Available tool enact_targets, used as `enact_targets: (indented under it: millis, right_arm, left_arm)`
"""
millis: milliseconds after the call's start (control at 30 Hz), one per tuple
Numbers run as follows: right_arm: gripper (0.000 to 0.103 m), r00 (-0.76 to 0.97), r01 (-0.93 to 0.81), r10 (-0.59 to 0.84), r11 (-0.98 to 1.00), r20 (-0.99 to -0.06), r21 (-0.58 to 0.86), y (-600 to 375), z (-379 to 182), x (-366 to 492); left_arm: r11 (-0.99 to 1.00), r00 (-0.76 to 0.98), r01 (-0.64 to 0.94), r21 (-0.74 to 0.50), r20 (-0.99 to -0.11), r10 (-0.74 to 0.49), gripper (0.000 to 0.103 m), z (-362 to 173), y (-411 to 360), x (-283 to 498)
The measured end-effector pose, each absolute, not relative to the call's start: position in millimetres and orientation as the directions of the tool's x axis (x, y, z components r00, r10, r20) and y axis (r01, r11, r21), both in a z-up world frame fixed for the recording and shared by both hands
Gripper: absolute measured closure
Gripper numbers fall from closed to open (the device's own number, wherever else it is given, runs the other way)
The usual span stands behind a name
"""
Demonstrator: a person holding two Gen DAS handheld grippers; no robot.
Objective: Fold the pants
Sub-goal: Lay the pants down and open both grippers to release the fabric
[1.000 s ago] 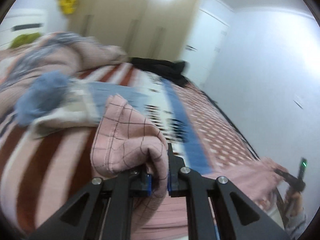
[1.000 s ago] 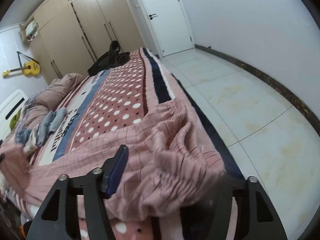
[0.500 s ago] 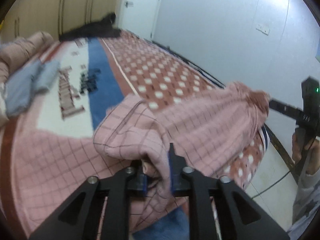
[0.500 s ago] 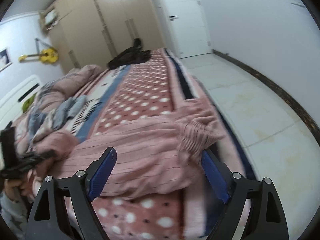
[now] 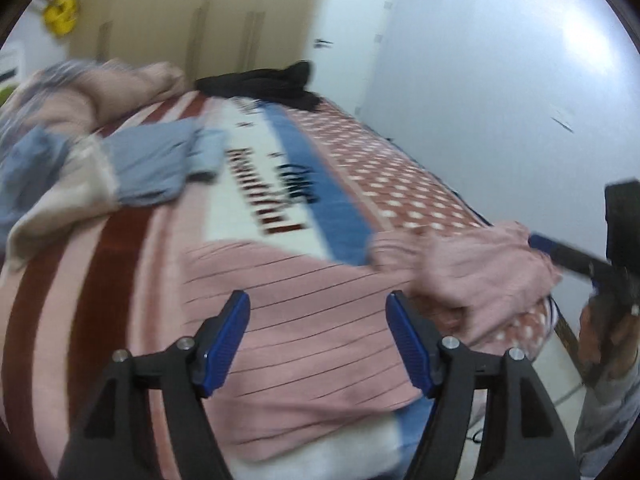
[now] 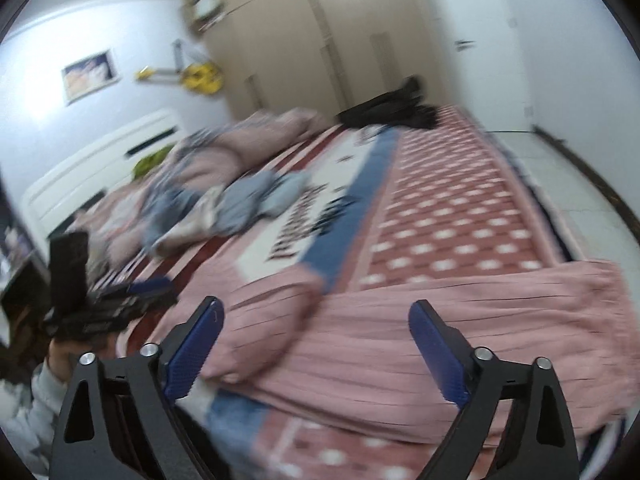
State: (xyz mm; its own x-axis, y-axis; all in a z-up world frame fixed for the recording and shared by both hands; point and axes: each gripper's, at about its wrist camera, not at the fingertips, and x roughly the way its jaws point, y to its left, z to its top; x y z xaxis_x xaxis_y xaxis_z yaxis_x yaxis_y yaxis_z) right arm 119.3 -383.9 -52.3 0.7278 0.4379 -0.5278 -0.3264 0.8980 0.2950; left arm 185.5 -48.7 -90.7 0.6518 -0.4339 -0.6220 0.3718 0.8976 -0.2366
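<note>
Now both claws stand wide apart over the bed, jaws having just been opening, nothing between them: the left claw (image 5: 318, 334) hangs above the near end of the pink pants (image 5: 312, 320), the right claw (image 6: 314, 346) above the folded-over stretch of the same garment. Pants lie across the near edge of the bed (image 6: 460, 216), one end doubled back in a soft hump, the other bunched near the right claw in the left view. Beyond them spreads a striped and dotted blanket (image 5: 384, 168), then a heap of blue clothes (image 5: 156, 164), a dark garment (image 5: 272, 84) at the far end, and wardrobes (image 6: 360, 32). Released cloth looks loosely laid; the hump may slump open, and the part nearest the edge could slide off, if either claw snags it on leaving.
</note>
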Motion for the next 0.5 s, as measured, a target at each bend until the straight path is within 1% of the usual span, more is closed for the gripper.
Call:
enact_targets:
  millis: [67, 133, 233, 267, 300, 333, 367, 433, 500]
  right_arm:
    - [0.005, 0.69, -0.372, 0.467, 0.884, -0.553, 0.282, -346.3, -66.2, 129.8]
    - [0.005, 0.664, -0.382, 0.461, 0.886, -0.588, 0.263, -316.9, -82.3, 141.5]
    - [0.007, 0.691, -0.342, 0.354, 0.928, -0.631, 0.146, -282.1, -105.2, 159.1]
    - [0.015, 0.716, -0.299, 0.278, 0.951, -0.64, 0.078, -274.3, -112.3, 164.9]
    - [0.031, 0.727, -0.279, 0.247, 0.959, -0.64, 0.053, -272.6, -116.6, 167.3]
    - [0.074, 0.731, -0.262, 0.234, 0.964, -0.641, 0.053, -273.6, -120.1, 170.1]
    - [0.092, 0.721, -0.245, 0.234, 0.966, -0.652, 0.075, -278.8, -121.3, 172.6]
    - [0.094, 0.721, -0.217, 0.263, 0.964, -0.641, 0.151, -296.6, -119.6, 170.8]
    - [0.094, 0.752, -0.19, 0.26, 0.965, -0.606, 0.178, -315.9, -112.0, 159.2]
  left_arm:
    - [0.91, 0.648, 0.325, -0.256, -0.641, -0.411, 0.036, -103.2, -31.9, 189.5]
    - [0.918, 0.64, 0.294, -0.264, -0.659, -0.395, 0.036, -116.3, -20.9, 190.3]
    - [0.92, 0.626, 0.276, -0.277, -0.675, -0.391, 0.036, -131.2, -14.3, 190.8]
    - [0.92, 0.621, 0.274, -0.282, -0.679, -0.393, 0.036, -135.2, -13.3, 190.7]
    - [0.919, 0.618, 0.274, -0.284, -0.68, -0.394, 0.036, -138.3, -13.1, 190.0]
    - [0.919, 0.615, 0.275, -0.284, -0.683, -0.395, 0.036, -140.7, -13.0, 190.1]
    - [0.918, 0.612, 0.277, -0.284, -0.685, -0.396, 0.036, -142.2, -14.5, 192.1]
    - [0.915, 0.606, 0.286, -0.283, -0.686, -0.402, 0.036, -143.3, -17.2, 194.4]
    - [0.913, 0.604, 0.299, -0.276, -0.686, -0.405, 0.036, -142.6, -21.5, 196.2]
